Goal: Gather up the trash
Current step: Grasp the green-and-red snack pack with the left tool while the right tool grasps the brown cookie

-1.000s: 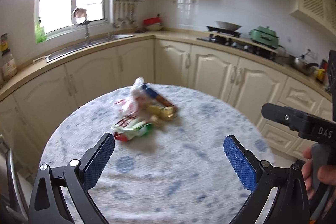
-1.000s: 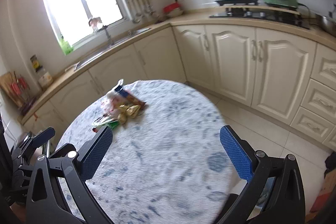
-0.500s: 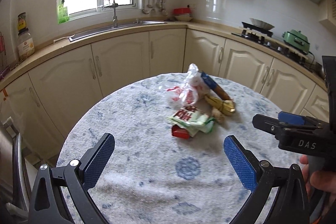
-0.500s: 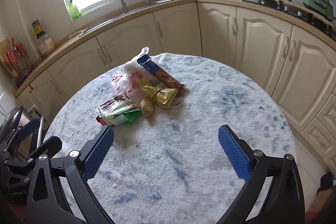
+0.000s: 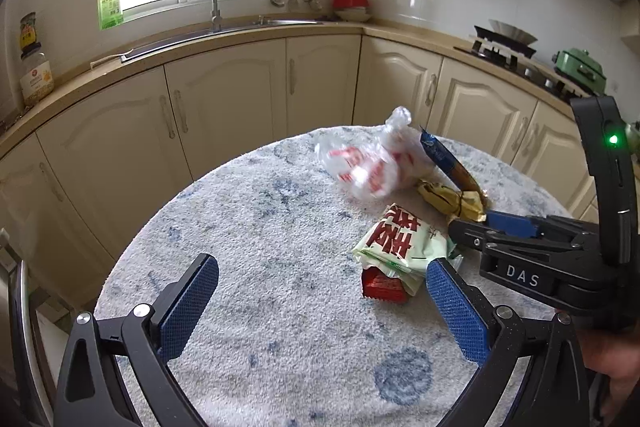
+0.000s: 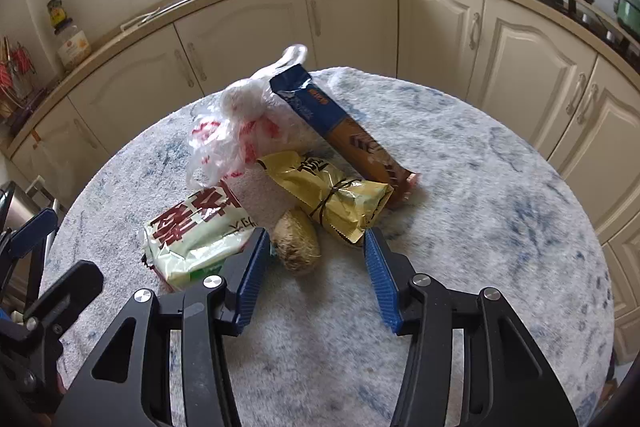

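Round table [image 6: 460,187] under a mottled white-and-blue cloth, ringed by cream kitchen cabinets [image 6: 248,39]; sink and tap [image 5: 216,15] beneath a bright window, hob with a pan [image 5: 508,39] off to the right.

Left gripper [image 5: 320,303] spread wide above bare cloth, nothing between the pads. Ahead and right of it, the trash heap: green-and-white packet [image 5: 404,247] with red lettering, partly behind the right pad and lying over a red wrapper [image 5: 380,287].

Right gripper [image 6: 312,263] narrowed, jaws having just been closing, pads not pressing on anything. Small brown lump [image 6: 298,241] just ahead in the gap, untouched. Gold wrapper [image 6: 332,195] tied with a dark band just beyond; crumpled clear plastic bag [image 6: 236,135] and long blue-and-brown packet [image 6: 340,131] farther off.

Brown lump hidden from the left view. Lettering on the packets too warped to read. Bag contents unclear. Hand cut off at the left view's lower right edge.
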